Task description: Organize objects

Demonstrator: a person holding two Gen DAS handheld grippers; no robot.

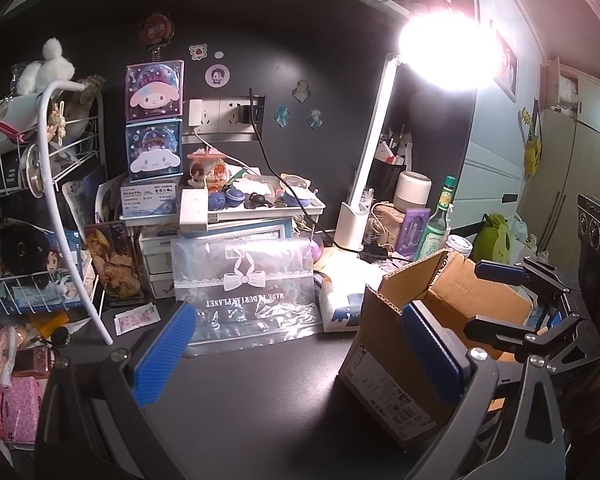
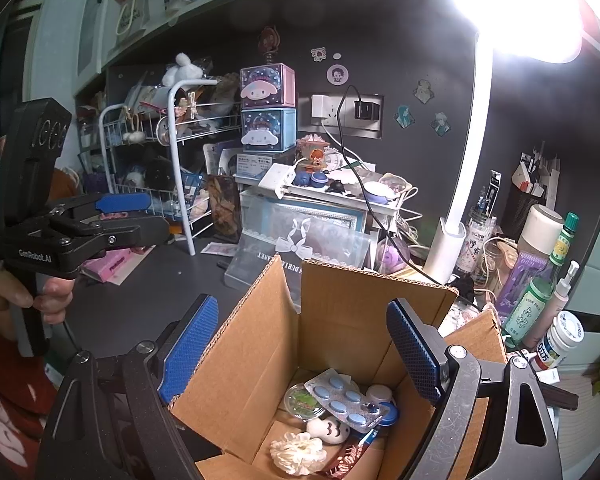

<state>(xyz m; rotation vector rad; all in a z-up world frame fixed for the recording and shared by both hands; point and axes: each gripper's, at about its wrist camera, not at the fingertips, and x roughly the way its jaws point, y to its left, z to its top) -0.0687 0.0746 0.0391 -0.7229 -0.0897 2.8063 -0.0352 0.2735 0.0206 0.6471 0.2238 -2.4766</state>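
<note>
desk cluttered, lamp glaring. box (image 2: 340, 360) stood open, pill strip (image 2: 346, 400) and small bits already inside. my right gripper (image 2: 300, 352) hung over the box, jaws apart, empty. left gripper (image 1: 300, 356) also apart, empty, left of the box. clear pouch (image 1: 244, 288) lay flat beyond the box's left side, long axis crosswise; left hand nearer, i judged.

Bare dark desk (image 1: 260, 400) lies open ahead of the left gripper (image 1: 296, 356). The cardboard box (image 2: 340, 320) crowds its right, 1 plastic bag (image 1: 252, 300) stands behind, the wire rack (image 1: 40, 280) hems the left. The box mouth gapes beneath the right gripper (image 2: 300, 352).
</note>
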